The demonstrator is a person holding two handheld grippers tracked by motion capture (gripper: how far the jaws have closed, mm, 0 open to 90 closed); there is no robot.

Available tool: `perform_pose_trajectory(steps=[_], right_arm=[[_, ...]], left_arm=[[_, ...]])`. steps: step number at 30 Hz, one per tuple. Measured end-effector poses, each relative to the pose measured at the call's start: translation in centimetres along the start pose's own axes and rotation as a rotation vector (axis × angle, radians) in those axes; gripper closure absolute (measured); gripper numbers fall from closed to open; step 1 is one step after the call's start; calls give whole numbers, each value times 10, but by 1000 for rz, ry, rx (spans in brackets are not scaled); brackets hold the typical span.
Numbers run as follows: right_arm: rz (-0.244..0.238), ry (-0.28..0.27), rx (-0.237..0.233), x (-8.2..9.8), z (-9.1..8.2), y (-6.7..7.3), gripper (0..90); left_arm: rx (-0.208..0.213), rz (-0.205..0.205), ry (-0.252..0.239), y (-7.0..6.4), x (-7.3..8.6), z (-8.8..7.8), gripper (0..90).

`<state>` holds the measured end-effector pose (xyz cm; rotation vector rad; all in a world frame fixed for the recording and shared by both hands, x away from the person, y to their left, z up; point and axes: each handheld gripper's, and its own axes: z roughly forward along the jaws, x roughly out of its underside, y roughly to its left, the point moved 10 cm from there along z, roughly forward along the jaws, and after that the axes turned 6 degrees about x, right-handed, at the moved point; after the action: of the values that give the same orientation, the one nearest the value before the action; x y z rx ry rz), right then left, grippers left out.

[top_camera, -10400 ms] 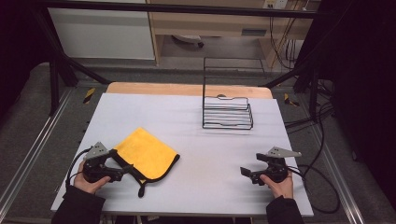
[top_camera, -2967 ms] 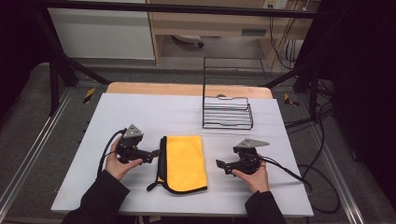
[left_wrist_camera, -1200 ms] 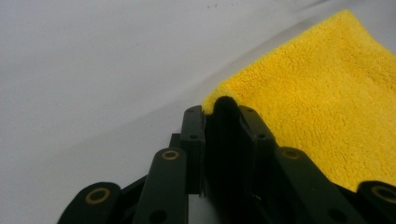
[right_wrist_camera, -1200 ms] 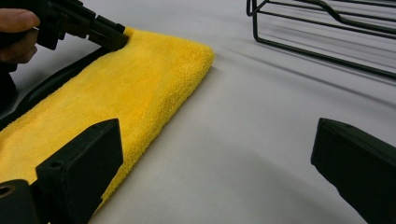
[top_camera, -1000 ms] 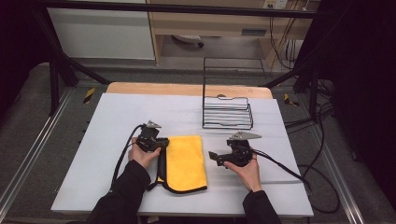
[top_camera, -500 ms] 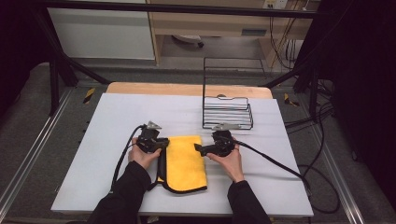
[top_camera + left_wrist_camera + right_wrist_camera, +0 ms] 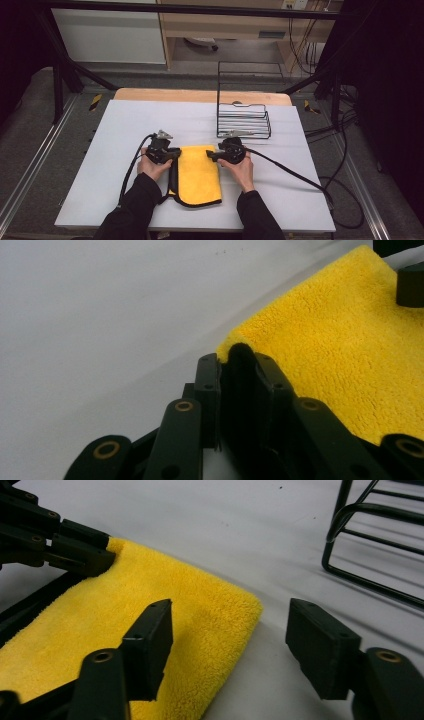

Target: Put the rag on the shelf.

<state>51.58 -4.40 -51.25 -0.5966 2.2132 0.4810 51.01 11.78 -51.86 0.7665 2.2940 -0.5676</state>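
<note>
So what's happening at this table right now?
A person is working a folded yellow cloth on the white table with two handheld tools. The left claw is shut on the cloth's far left corner. The right claw straddles the far right corner, its jaws just having been closing but not yet pressing the cloth. A black wire rack stands just beyond.

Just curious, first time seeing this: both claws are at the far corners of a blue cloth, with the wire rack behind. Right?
Not quite: the cloth is yellow, as the high view shows. The left claw, right claw and wire rack are as you said.
</note>
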Motion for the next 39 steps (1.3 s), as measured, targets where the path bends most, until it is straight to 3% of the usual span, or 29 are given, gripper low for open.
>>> perform_pose_trajectory(steps=[6,19,29,39], right_arm=[[12,35,-15,5,3,0,557],[66,77,-63,7,5,4,768],[90,76,-57,6,3,5,832],[76,38,-43,0,-7,7,838]], left_arm=[[2,3,-3,0,0,0,744],[15,18,-10,1,0,0,738],[53,-17,-24,2,0,0,750],[44,14,-59,-2,-5,-8,772]])
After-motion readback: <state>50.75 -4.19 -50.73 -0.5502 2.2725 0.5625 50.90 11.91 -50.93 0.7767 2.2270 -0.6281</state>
